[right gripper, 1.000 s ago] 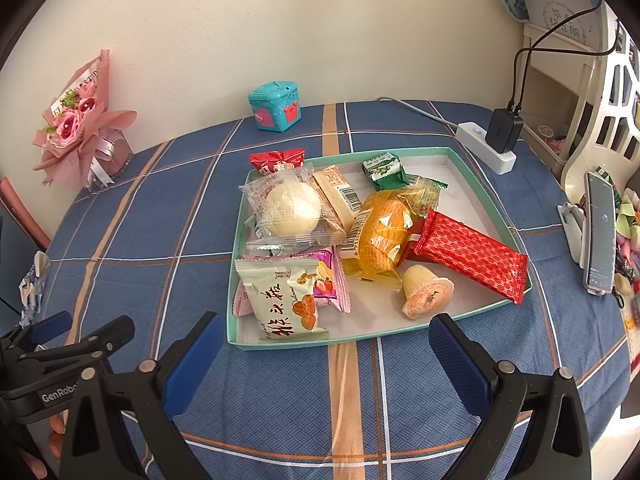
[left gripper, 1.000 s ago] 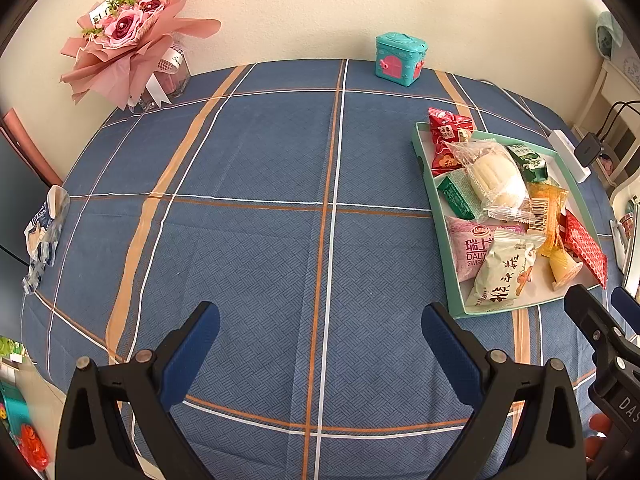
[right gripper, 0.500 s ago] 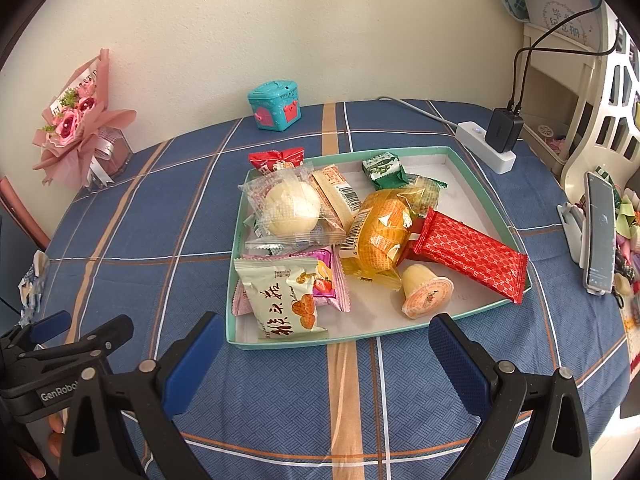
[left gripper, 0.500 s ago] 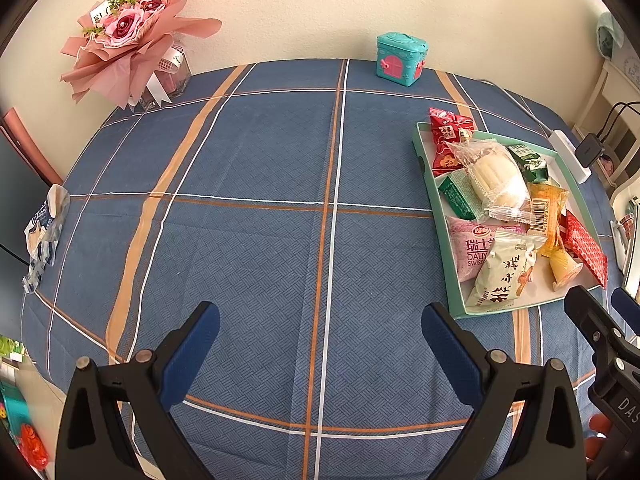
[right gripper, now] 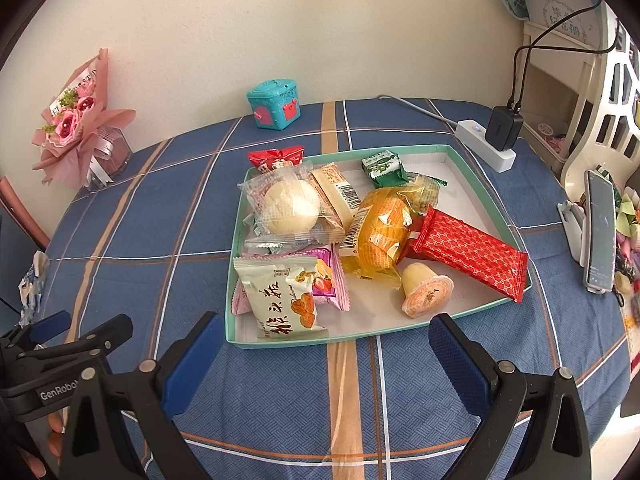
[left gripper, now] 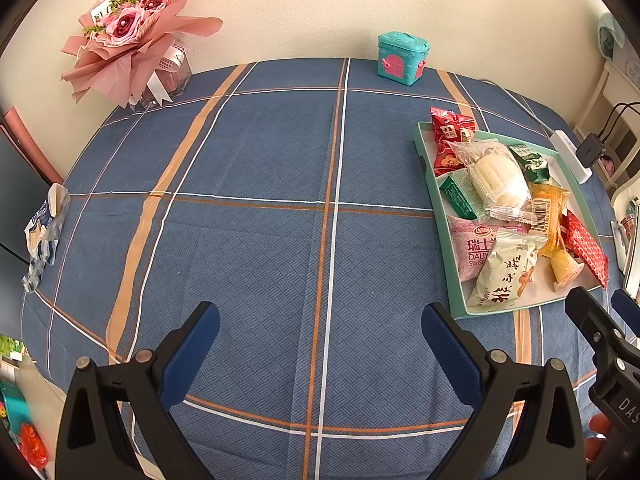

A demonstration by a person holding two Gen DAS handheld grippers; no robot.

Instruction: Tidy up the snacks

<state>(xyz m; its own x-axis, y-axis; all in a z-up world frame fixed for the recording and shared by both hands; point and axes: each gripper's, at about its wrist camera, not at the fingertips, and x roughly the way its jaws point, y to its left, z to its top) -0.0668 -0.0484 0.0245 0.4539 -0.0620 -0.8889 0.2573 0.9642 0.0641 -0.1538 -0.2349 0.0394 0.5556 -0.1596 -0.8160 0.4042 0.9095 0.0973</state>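
Note:
A teal-rimmed tray [right gripper: 482, 172] [left gripper: 438, 216] holds several wrapped snacks. Among them are a clear-bagged white bun [right gripper: 292, 206] [left gripper: 496, 178], a cream packet with Chinese print [right gripper: 280, 298] [left gripper: 502, 274], an orange-wrapped cake [right gripper: 380, 232], a long red packet [right gripper: 470, 252], a jelly cup [right gripper: 426, 294] and a small green packet [right gripper: 384, 168]. My right gripper [right gripper: 326, 354] is open just in front of the tray's near rim, holding nothing. My left gripper [left gripper: 320, 340] is open over bare blue cloth, left of the tray, with empty fingers.
The blue plaid tablecloth [left gripper: 256, 184] covers the table. A pink bouquet [left gripper: 132, 36] and a teal toy box [left gripper: 402, 58] stand at the back by the wall. A white power strip with a black charger [right gripper: 494, 140] and a phone on a stand [right gripper: 598, 232] lie to the right.

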